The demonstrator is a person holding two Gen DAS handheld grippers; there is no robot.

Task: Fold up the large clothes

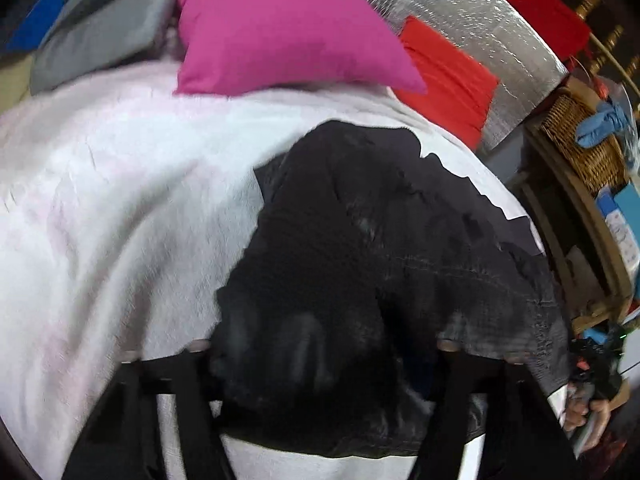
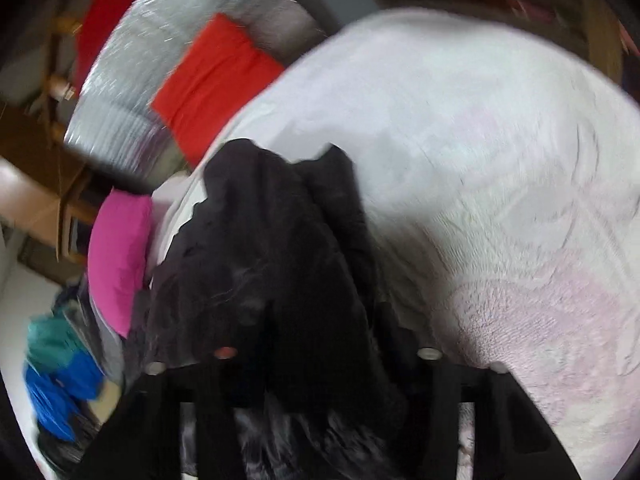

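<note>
A black garment (image 1: 360, 248) lay bunched on a pale, fluffy white blanket (image 1: 120, 200) that covered the whole bed, with a faint pink cast in its pile. Both views were blurred. In the left wrist view the dark cloth ran from the middle of the blanket down between the fingers of the left gripper (image 1: 320, 364), and its folds filled the gap there; the pictures did not show whether the pads pressed on it, so I could not tell if that grip was closed. In the right wrist view the same garment (image 2: 272, 264) rose in a crumpled heap and draped over and between the fingers of the right gripper (image 2: 324, 360); its hold, too, could not be told. At the right edge of the left view a person's hand (image 1: 588, 412) held a dark handle. Beyond the garment a magenta pillow (image 1: 288, 28) sat on the blanket, with an orange-red cushion (image 1: 448, 80) beside it and a grey pillow (image 1: 104, 36) at the other side. Behind them stood a shiny silver padded panel (image 1: 496, 32). A wicker basket (image 1: 580, 140) with blue cloth sat on wooden shelving by the bed, and blue and teal fabric (image 2: 56, 380) lay heaped off the bed.
</note>
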